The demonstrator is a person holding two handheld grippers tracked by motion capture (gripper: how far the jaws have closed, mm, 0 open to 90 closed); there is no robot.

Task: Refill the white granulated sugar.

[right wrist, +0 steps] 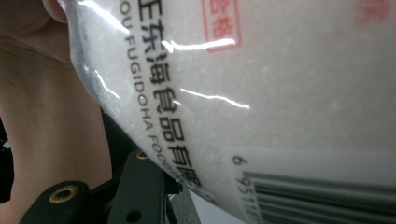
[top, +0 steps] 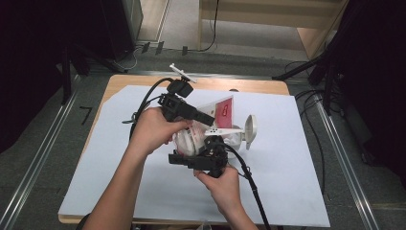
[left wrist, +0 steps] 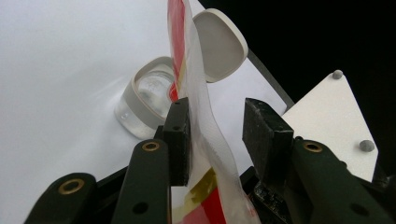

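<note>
Clear plastic bag of white granules with red print (top: 201, 132) held above the white-covered worktop (top: 287, 191), beside a clear round jar (left wrist: 144, 100). We see its top edge between the left hand-held gripper's (left wrist: 217, 135) part-open jaws, one pad touching; right hand-held gripper (top: 191, 160) pressed against the bag's side, grip unclear.

The bag (right wrist: 261, 93) hides the right gripper's (right wrist: 196, 205) far jaw.

A wooden table (top: 143, 81) covered by a large white sheet (top: 287, 158) stands on a grey floor (top: 43, 143), flanked by metal rails (top: 28, 172) running along both sides. Black cables (top: 316, 129) trail beside it. Beyond, light wooden furniture (top: 287, 19) meets dark curtains (top: 378, 72) at the right.
</note>
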